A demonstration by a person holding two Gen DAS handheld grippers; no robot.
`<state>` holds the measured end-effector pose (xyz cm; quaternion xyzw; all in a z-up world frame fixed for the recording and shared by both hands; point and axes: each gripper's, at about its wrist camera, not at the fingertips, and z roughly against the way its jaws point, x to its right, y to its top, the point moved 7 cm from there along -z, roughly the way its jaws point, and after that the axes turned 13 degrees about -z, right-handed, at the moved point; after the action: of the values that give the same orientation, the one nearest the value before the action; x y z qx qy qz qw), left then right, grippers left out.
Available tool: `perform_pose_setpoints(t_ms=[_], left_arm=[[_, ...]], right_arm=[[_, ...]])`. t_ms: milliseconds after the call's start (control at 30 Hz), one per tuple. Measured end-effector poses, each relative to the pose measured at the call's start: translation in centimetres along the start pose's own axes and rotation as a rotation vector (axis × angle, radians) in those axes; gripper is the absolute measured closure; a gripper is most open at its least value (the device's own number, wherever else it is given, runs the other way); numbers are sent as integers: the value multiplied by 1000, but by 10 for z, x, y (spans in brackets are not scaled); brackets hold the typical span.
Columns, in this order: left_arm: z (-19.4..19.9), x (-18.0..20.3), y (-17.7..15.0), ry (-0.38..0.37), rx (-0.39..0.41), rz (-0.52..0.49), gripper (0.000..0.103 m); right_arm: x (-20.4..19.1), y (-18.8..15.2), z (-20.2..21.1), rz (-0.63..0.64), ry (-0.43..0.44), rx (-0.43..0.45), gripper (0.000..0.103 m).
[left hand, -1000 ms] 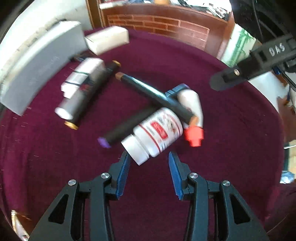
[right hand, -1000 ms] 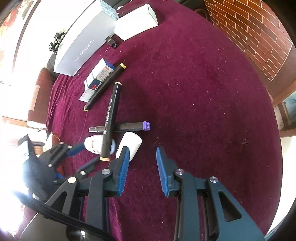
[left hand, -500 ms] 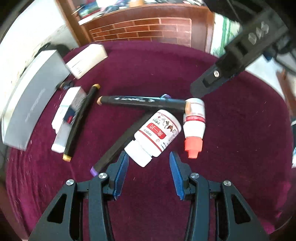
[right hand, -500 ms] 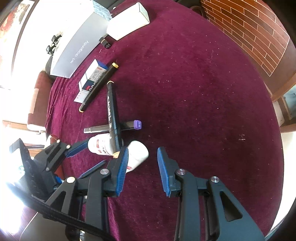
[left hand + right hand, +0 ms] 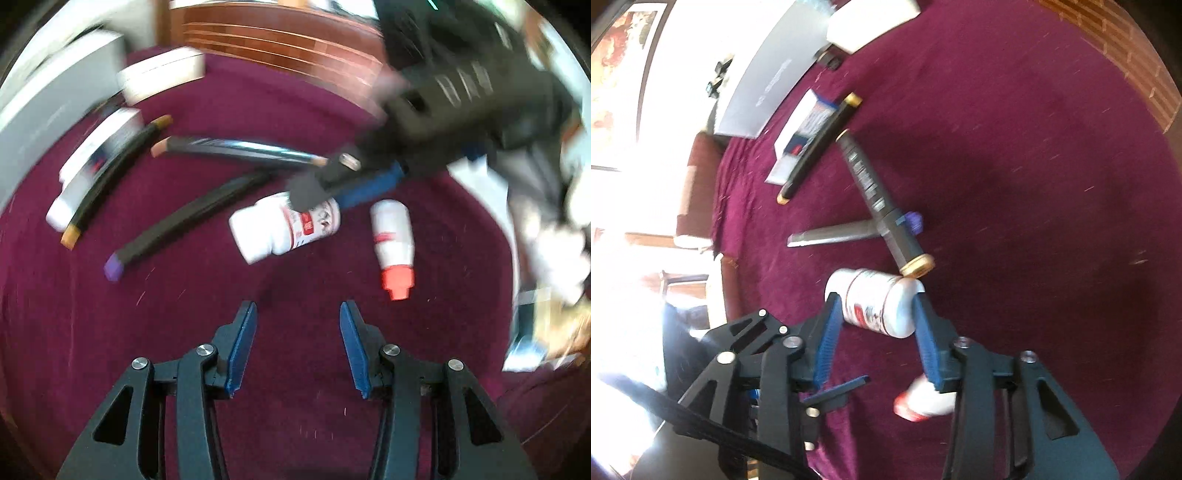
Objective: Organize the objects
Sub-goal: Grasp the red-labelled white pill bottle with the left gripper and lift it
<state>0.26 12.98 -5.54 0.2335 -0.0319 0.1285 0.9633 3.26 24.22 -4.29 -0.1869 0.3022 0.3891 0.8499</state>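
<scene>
Left gripper (image 5: 298,310): fingers apart, nothing between them, over bare desk (image 5: 110,332).

Right gripper (image 5: 876,301): its fingers have just been opening and stand apart, astride the white pill bottle (image 5: 879,314). The bottle lies on its side lengthwise between the pads. No firm clamp is evident.

Step in hand, as judged: securing the pill bottle. Recommendations:
- Gripping end to end risks the bottle pivoting out, so a hold across the round body looks safer.
- Close slowly, because the smooth plastic will roll on the cloth.
- Lift clear of the gold-capped marker (image 5: 875,192), whose cap sits just beside the bottle at 1 o'clock.

Bottle condition: white, with a white cap and a red-printed label; it appears intact.

A red-capped dropper bottle (image 5: 923,404) lies at 5 o'clock, partly under the right finger. The purple-capped marker (image 5: 842,234) lies at 12 o'clock, crossed by the first.
</scene>
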Motion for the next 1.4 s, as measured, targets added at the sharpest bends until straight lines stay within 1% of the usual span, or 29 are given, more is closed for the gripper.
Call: perform_pose_setpoints(t_ms=[67, 133, 200, 267, 333, 400, 467, 500, 567, 600, 667, 700, 733, 767, 833, 867, 933, 1000, 1067, 1100, 1167, 1200, 1267, 1300, 1333, 1367, 1400], left_arm=[[16, -15, -14, -3, 37, 113, 63], [34, -29, -30, 9, 75, 220, 63], [50, -43, -45, 18, 115, 323, 63], [66, -59, -63, 30, 152, 429, 63], [78, -67, -76, 23, 191, 508, 63], [88, -73, -86, 21, 225, 569, 63], [94, -73, -95, 48, 245, 615, 62], [90, -75, -95, 52, 250, 627, 62], [92, -78, -102, 50, 262, 669, 62], [93, -79, -105, 42, 269, 693, 62], [91, -79, -108, 27, 281, 729, 62], [90, -79, -109, 25, 284, 740, 62], [89, -77, -109, 16, 294, 759, 62], [87, -77, -108, 11, 304, 776, 62], [83, -77, -102, 24, 316, 796, 58], [81, -78, -98, 39, 316, 794, 57], [72, -78, -84, 91, 292, 759, 57], [61, -73, -67, 138, 260, 675, 57], [46, -62, -45, 211, 195, 521, 57], [39, -55, -35, 238, 169, 451, 57], [22, -43, -22, 262, 122, 346, 57], [15, -41, -19, 283, 100, 312, 56], [-8, -33, -14, 346, 14, 213, 56], [-14, -31, -15, 366, -17, 190, 54], [-14, -29, -12, 400, -3, 162, 55], [-14, -28, -11, 407, -10, 155, 54], [-11, -28, -11, 399, -8, 176, 58]], right_arm=[[-6, -5, -9, 6, 15, -25, 63], [-12, -7, -14, 22, 10, -17, 63], [-20, -6, -16, 72, -59, 26, 63], [-30, -5, -12, 125, -97, 66, 63], [-39, 0, -6, 172, -162, 133, 59], [-47, 5, -5, 208, -187, 165, 49], [-52, 10, -17, 235, -218, 169, 49], [-49, 14, -23, 234, -233, 151, 47], [-50, 6, -41, 221, -197, 71, 47], [-54, -4, -50, 221, -159, 17, 47], [-68, -30, -66, 200, -10, -142, 47], [-74, -38, -68, 198, 34, -179, 47], [-78, -41, -66, 207, 42, -170, 47], [-78, -40, -63, 217, 24, -142, 47], [-74, -34, -52, 216, 1, -95, 47], [-70, -30, -44, 205, -4, -70, 47], [-59, -21, -24, 184, -20, -11, 47], [-49, -14, -7, 166, -34, 42, 47], [-37, -4, 5, 146, -58, 83, 47], [-32, 2, 11, 136, -84, 105, 47], [-29, 12, 17, 134, -127, 143, 47], [-29, 16, 18, 139, -149, 160, 47], [-31, 25, 19, 172, -208, 190, 47], [-32, 28, 19, 188, -234, 198, 47], [-31, 34, 21, 205, -259, 206, 47], [-34, 40, 18, 225, -287, 212, 47], [-37, 44, 16, 242, -304, 212, 47]])
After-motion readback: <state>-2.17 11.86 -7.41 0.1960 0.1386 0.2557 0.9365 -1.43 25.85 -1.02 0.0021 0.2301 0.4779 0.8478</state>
